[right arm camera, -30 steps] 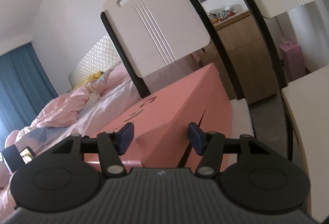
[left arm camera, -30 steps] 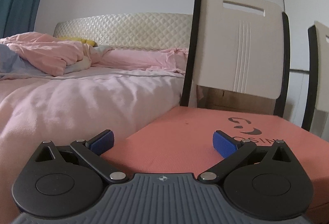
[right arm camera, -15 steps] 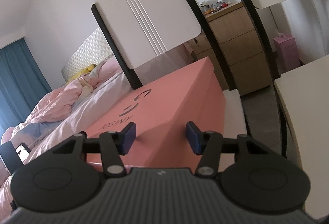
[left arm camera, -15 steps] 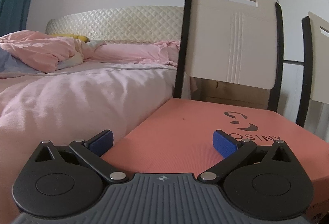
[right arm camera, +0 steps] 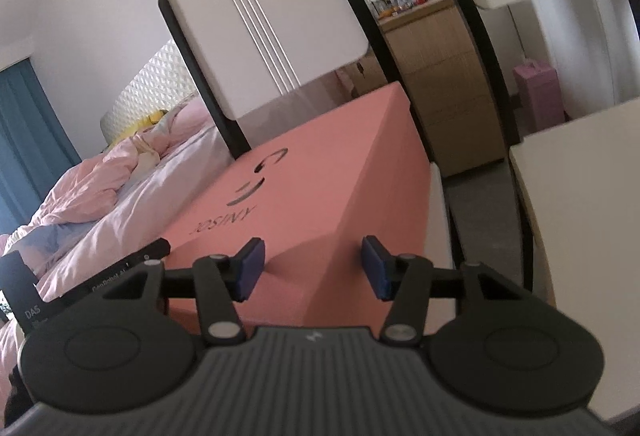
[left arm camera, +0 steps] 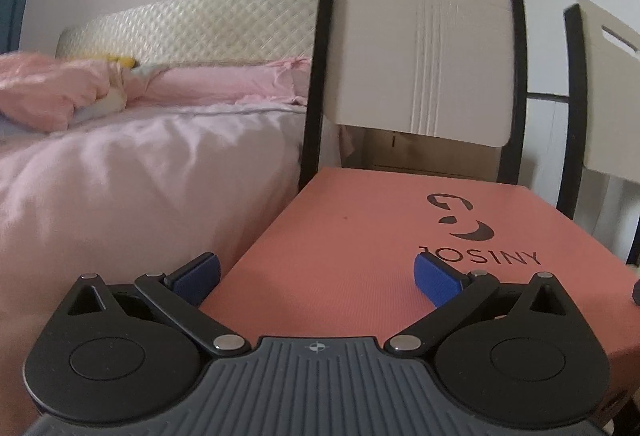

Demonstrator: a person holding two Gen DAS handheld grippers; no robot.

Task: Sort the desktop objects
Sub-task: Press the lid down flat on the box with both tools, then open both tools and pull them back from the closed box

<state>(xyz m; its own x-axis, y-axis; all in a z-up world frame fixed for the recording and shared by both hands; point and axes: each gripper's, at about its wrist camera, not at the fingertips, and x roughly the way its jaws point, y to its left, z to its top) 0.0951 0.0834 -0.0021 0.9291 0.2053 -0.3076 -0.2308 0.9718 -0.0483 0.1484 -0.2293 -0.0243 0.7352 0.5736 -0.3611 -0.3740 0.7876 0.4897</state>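
Both views have drawn nearer to the pink box (left arm camera: pixel 384 236) since half a second ago: the chair back (left arm camera: pixel 420 47) now stands larger in the upper middle of the left wrist view, and the curtain at the upper left edge has nearly slid out of frame.

The left hand-held gripper (left arm camera: pixel 316 278) has its blue pads spread wide apart with nothing between them; the left pad (left arm camera: pixel 198 278) hangs past the box's left edge over the gap beside the bed (left arm camera: pixel 120 175), and the right pad sits above the lid. The right hand-held gripper (right arm camera: pixel 312 268) is likewise spread, holding nothing, its pads straddling the near corner of the box (right arm camera: pixel 320 171).

The box lies on a white chair seat, whose bare strip (right arm camera: pixel 436 228) shows along the box's right side at centre right of the right wrist view. Right of that strip a dark gap separates it from a second white seat (right arm camera: pixel 580 195). A wooden dresser (right arm camera: pixel 440 75) stands behind, in the upper right.

Black lettering on the lid reads "JOSINY" under a curved logo. At lower left of the right wrist view, a black part carries white lettering reading "DAS"; the rest is too blurred to read.
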